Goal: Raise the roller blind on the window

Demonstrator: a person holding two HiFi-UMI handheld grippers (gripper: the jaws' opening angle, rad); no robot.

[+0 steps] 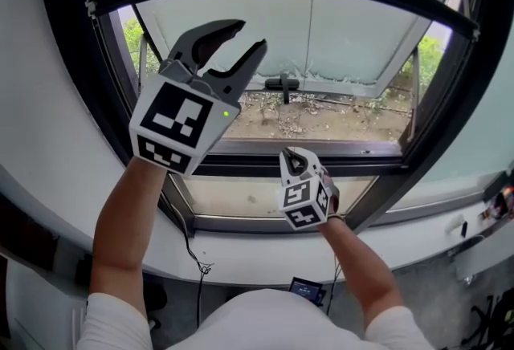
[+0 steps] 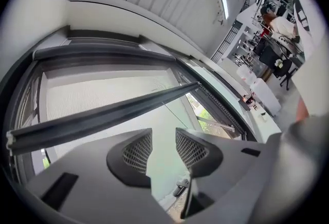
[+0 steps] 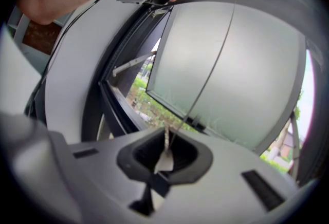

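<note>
Jaws of the right gripper (image 3: 165, 153) pinch the blind's cord (image 3: 200, 93).

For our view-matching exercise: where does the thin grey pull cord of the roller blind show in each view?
Head view: the thin grey pull cord runs vertically, upper centre.
Left gripper view: the cord is a faint slanted line, centre, beyond the left tool.
Right gripper view: the cord slants from upper centre down into the right tool.
Shared landmark: the pale frosted window pane behind it.
</note>
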